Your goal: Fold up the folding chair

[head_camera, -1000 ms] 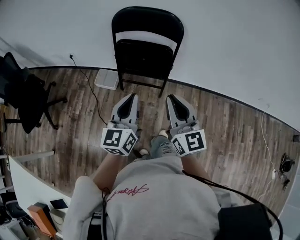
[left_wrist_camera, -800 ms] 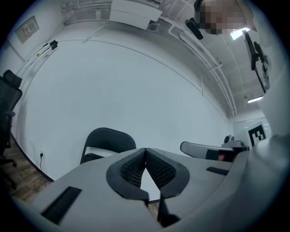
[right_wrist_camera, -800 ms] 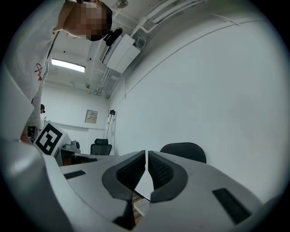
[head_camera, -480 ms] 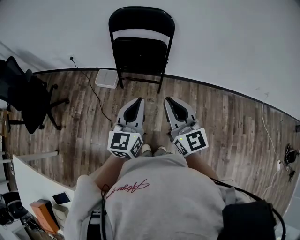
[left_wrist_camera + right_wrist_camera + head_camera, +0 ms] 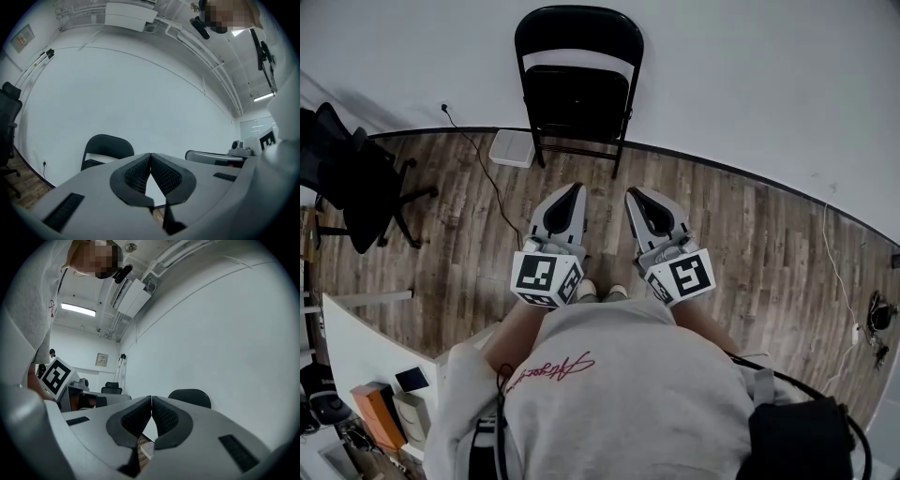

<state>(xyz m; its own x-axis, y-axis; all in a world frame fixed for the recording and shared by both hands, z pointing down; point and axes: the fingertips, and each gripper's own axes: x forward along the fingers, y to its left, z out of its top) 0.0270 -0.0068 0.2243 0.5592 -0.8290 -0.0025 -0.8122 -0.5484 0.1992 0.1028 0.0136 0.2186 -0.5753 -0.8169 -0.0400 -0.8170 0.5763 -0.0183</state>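
A black folding chair (image 5: 579, 84) stands unfolded against the white wall, seat facing me; its backrest also shows in the left gripper view (image 5: 107, 146) and in the right gripper view (image 5: 190, 397). My left gripper (image 5: 575, 189) and right gripper (image 5: 630, 194) are held level side by side over the wooden floor, pointing at the chair and well short of it. Both are shut with nothing between the jaws, whose black ribbed pads meet at the tips in the left gripper view (image 5: 150, 154) and the right gripper view (image 5: 152, 397).
A black office chair (image 5: 352, 178) stands at the left. A white flat box (image 5: 512, 148) lies on the floor beside the folding chair's left legs, with a black cable (image 5: 478, 178) running past it. A white desk corner (image 5: 366, 356) is at lower left.
The person has stepped toward the chair, both grippers moving forward with them. The grippers stay side by side, still shut.
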